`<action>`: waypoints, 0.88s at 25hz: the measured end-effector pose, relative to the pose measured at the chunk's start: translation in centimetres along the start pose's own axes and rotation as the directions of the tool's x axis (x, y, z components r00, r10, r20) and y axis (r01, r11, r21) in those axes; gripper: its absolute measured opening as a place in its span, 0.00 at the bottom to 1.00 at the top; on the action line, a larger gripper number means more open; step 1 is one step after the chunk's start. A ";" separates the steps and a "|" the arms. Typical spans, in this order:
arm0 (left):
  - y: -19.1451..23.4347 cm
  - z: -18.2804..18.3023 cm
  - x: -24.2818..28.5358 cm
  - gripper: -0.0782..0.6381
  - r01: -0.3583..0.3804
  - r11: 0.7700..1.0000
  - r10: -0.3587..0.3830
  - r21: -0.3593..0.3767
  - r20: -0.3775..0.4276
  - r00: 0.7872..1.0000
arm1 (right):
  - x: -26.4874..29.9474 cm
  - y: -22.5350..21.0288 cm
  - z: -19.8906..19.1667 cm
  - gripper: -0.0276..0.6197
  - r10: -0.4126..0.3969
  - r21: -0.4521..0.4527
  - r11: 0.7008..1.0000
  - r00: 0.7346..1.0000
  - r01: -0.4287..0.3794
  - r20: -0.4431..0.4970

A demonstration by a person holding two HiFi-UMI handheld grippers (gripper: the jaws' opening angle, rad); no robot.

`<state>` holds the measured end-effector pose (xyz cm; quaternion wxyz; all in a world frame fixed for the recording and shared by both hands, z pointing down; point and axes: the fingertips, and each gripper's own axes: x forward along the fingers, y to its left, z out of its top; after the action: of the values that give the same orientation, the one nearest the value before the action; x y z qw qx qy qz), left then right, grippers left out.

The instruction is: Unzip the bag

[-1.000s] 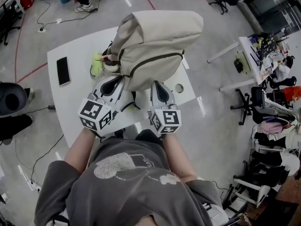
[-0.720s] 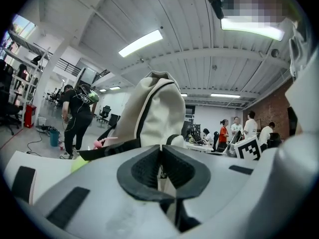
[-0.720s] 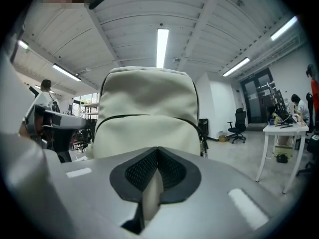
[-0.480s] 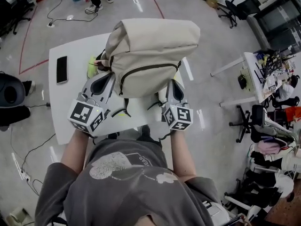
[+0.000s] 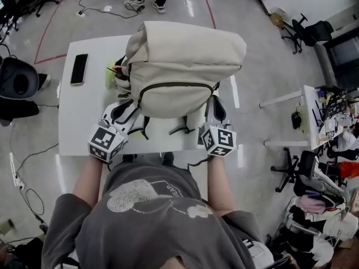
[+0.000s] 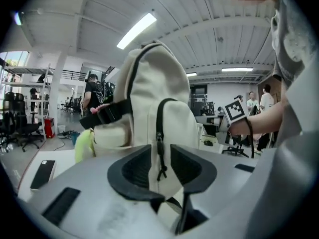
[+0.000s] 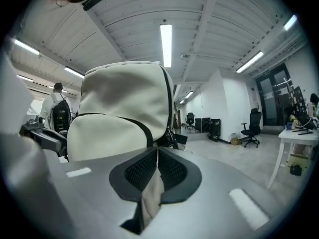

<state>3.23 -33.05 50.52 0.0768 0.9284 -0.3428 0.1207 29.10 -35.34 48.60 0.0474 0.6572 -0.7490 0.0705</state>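
The left gripper (image 6: 159, 166), ribbed jaws just opened, straddles the black zipper pull (image 6: 161, 169) of the cream fabric backpack (image 5: 182, 66); the right gripper (image 7: 155, 171) pinches its soft near-right cloth.

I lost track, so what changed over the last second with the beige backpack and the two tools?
The right tool slid from below the middle of the beige fabric backpack to its right side; its jaws have just eased open, a beige fabric fold pinched between them. The left tool has just opened its jaws, the black zipper pull hanging loose between them. The backpack stays upright on the white table.
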 end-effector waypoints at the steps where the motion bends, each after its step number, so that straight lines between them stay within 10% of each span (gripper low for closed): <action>1: -0.4 -0.7 0.3 0.29 0.008 1.000 -0.008 0.007 -0.020 1.000 | 0.1 -0.1 -0.1 0.06 0.010 0.003 1.000 1.000 -0.010 -0.003; 9: 0.0 -2.9 2.3 0.23 -0.111 0.992 0.118 0.063 -0.117 0.986 | -0.3 -0.5 0.1 0.07 0.103 -0.015 0.995 0.995 -0.103 -0.003; 22: 2.2 0.1 -1.5 0.15 -0.260 0.958 0.263 -0.120 0.005 0.965 | 0.5 -0.2 0.4 0.10 0.262 -0.006 0.965 0.965 -0.262 0.033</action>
<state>0.71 -33.85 50.12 0.1115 0.8700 -0.4698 0.0995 29.22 -35.86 48.31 0.0257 0.5535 -0.8300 0.0646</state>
